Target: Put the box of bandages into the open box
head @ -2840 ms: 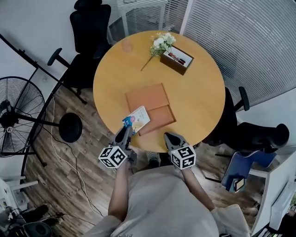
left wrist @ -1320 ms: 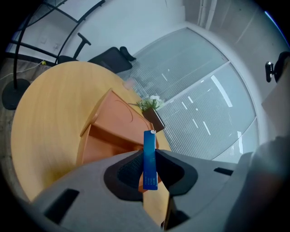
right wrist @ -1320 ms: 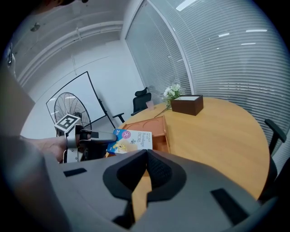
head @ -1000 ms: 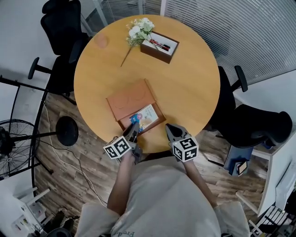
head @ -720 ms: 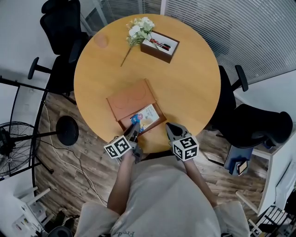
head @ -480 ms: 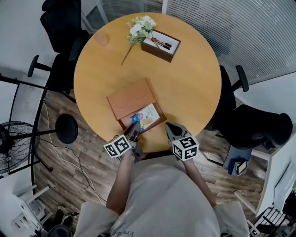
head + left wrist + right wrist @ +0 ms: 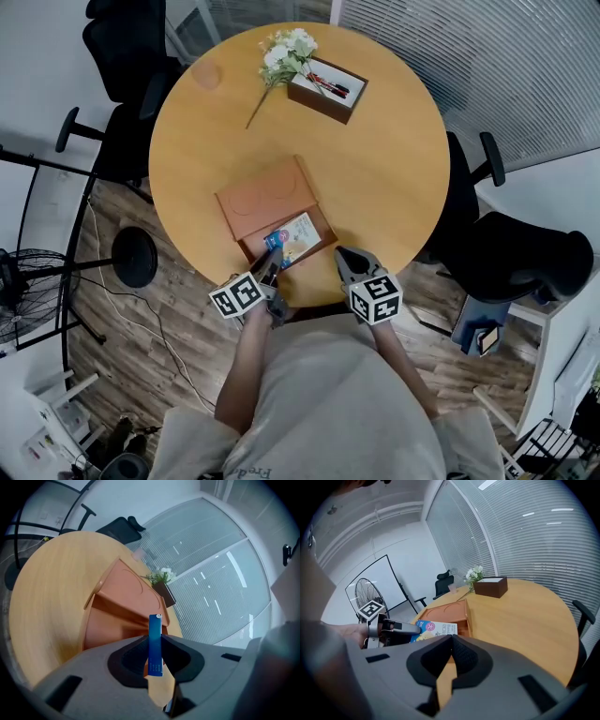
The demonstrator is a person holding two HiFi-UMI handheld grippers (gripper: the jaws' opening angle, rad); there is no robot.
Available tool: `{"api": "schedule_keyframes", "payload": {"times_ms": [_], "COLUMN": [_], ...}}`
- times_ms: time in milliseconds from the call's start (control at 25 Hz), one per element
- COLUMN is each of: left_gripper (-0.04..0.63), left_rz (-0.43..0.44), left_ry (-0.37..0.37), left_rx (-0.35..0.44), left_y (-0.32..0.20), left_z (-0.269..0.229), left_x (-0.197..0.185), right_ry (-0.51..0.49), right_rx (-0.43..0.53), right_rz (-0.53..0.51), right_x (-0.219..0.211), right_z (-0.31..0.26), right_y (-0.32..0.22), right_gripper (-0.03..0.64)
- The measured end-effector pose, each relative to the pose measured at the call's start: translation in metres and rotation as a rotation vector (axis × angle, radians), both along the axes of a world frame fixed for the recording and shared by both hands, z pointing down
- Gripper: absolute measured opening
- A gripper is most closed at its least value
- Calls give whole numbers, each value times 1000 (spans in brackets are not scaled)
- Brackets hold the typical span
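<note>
The bandage box (image 7: 294, 236), white and blue with a cartoon print, lies tilted in the tray of the open box (image 7: 329, 232), near the round table's front edge. My left gripper (image 7: 270, 268) is shut on the box's near blue end. In the left gripper view the box's blue edge (image 7: 155, 641) stands between the pads, with the open box (image 7: 110, 623) behind it. The open lid (image 7: 266, 193) lies flat on the far side. My right gripper (image 7: 343, 259) hangs just right of the tray, shut and with nothing in it. The right gripper view shows the bandage box (image 7: 438, 629) and the left gripper (image 7: 401, 628).
A dark brown box with pens (image 7: 327, 90) and white flowers (image 7: 287, 52) sit at the table's far side, and a clear cup (image 7: 206, 75) at the far left. Black office chairs (image 7: 131, 42) stand around the wooden table (image 7: 384, 178). A round black stand base (image 7: 137, 257) is on the floor to the left.
Earlier the bandage box was held left of the tray; it now rests over the tray. Over the last second both grippers have stayed put; only the view shifted slightly.
</note>
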State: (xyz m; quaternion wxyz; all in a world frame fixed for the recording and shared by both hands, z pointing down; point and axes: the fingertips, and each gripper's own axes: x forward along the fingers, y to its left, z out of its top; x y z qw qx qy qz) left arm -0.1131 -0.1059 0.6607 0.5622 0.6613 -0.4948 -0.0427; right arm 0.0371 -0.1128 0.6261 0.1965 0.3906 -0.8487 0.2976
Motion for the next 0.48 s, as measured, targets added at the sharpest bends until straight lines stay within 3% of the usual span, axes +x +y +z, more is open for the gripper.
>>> {"api": "schedule_keyframes", "payload": {"times_ms": [280,480], "left_gripper": [77,77], "left_rz": [-4,-7], "left_ry": [-64,-65], "left_rx": [-57,-86], "left_y": [-7,-15], "left_z": [11,14], "left_x": [-4,-2], "right_ry": [4,2], "right_rx": [-7,-8], "right_rz": [11,32], "right_x": [6,12], "right_z": [2,3], "right_y": [0,-4], "right_gripper": [-3,-3]}}
